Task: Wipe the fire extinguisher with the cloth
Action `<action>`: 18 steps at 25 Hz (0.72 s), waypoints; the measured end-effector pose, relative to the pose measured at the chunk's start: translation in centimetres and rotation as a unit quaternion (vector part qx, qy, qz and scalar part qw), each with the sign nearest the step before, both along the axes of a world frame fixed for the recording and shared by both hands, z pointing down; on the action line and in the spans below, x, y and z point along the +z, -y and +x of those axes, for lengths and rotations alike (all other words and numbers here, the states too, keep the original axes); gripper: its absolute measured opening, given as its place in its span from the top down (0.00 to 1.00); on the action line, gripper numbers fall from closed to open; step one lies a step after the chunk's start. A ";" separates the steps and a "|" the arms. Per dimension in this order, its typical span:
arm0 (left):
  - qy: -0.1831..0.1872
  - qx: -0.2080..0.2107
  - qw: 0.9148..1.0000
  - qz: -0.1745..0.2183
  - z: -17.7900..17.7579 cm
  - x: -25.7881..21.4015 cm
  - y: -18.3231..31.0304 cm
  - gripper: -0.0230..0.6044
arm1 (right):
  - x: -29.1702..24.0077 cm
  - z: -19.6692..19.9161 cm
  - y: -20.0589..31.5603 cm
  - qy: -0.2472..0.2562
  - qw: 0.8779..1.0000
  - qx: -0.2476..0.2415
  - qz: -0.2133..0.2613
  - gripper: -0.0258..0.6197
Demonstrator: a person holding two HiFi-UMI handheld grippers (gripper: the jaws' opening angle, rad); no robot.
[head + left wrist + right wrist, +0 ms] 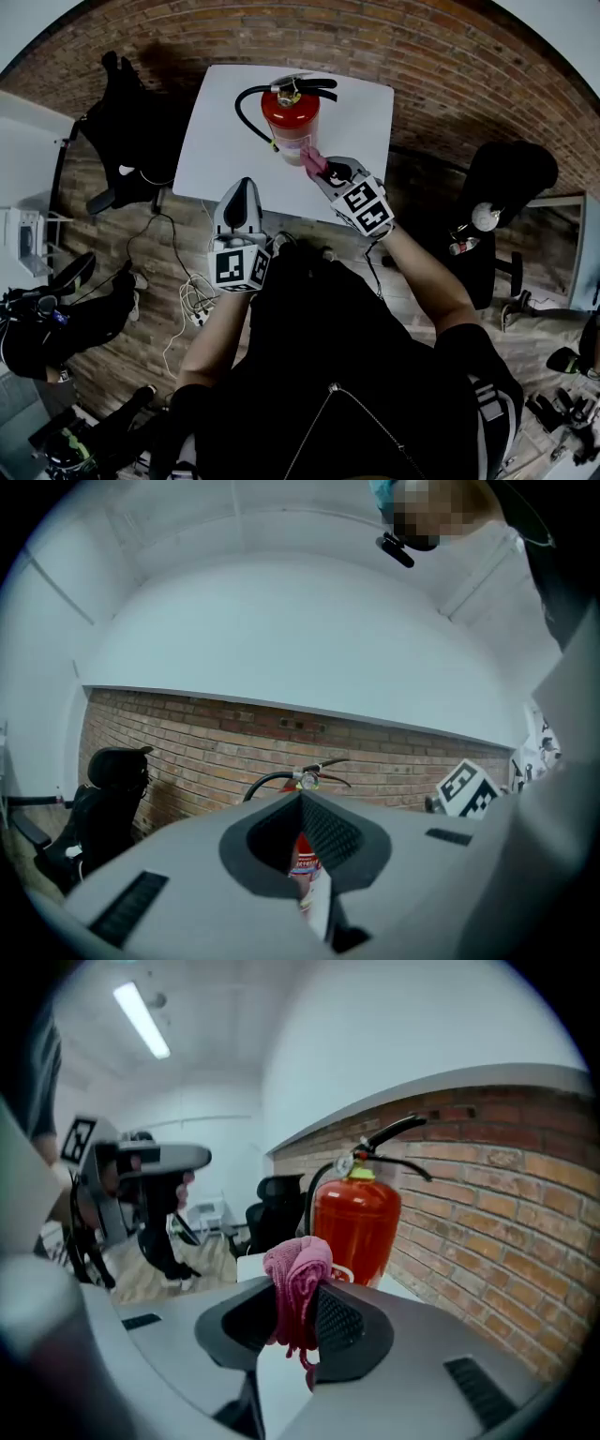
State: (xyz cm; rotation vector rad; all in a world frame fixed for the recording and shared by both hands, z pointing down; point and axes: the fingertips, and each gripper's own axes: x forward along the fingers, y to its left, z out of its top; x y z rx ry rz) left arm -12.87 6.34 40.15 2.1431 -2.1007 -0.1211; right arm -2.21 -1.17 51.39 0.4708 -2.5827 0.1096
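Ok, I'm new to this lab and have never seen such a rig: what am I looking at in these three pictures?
No robot here: a person holds a two-jaw gripper in each hand. One picture comes from a camera on the head, looking down; the other two from cameras riding on the grippers. On the white table stands a red fire extinguisher. The right gripper pinches a pink cloth close to it. The left gripper is shut and empty, near the table's edge.

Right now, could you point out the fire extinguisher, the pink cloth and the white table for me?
fire extinguisher [289,120], head view, on its red body.
pink cloth [298,1274], right gripper view, on its bunched top.
white table [214,148], head view, on bare tabletop.
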 end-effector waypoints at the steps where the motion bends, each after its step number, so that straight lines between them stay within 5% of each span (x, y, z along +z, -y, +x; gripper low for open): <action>1: 0.000 -0.007 1.000 0.000 0.2 0.0 -0.6 0.95 | 1.2 0.0 -0.4 -0.029 0.999 -0.016 0.020 0.80; 5: -0.006 -0.041 0.999 0.001 0.5 0.4 -3.5 0.95 | 7.0 -0.7 -1.7 -0.132 0.983 -0.091 0.093 0.80; 9: -0.006 -0.052 0.999 -0.009 0.0 1.7 -4.7 0.95 | 13.3 -1.7 -2.2 -0.220 0.951 -0.147 0.161 0.80; 18: -0.017 -0.071 0.997 -0.031 -2.6 5.1 -6.1 0.95 | 24.2 -3.5 -1.1 -0.324 0.897 -0.200 0.224 0.80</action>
